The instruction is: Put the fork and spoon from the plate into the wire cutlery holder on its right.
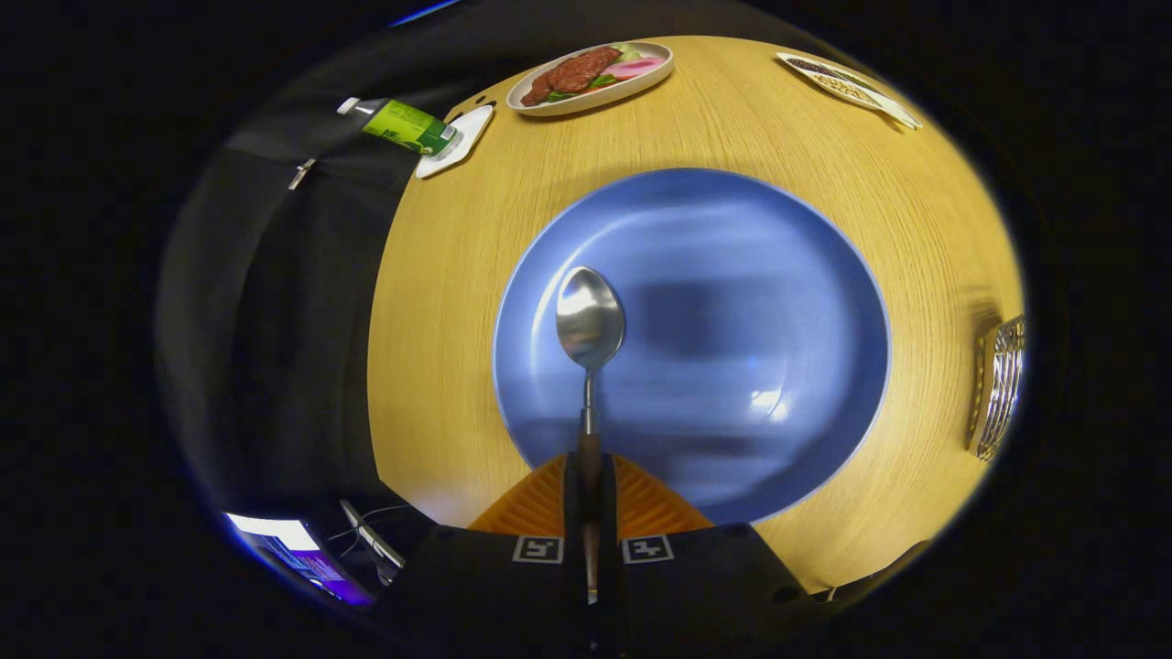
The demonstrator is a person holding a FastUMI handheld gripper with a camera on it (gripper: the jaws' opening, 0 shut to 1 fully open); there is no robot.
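Spoon point(590, 348) clamped by handle between jaws, bowl over blue plate point(732, 275).

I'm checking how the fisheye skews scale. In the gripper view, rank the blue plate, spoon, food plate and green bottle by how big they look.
1. Blue plate, largest by far.
2. Spoon, held between the shut fingers, so nearness inflates it.
3. Food plate.
4. Green bottle, close to the food plate in looks; both lie far off, so that order is unsure.
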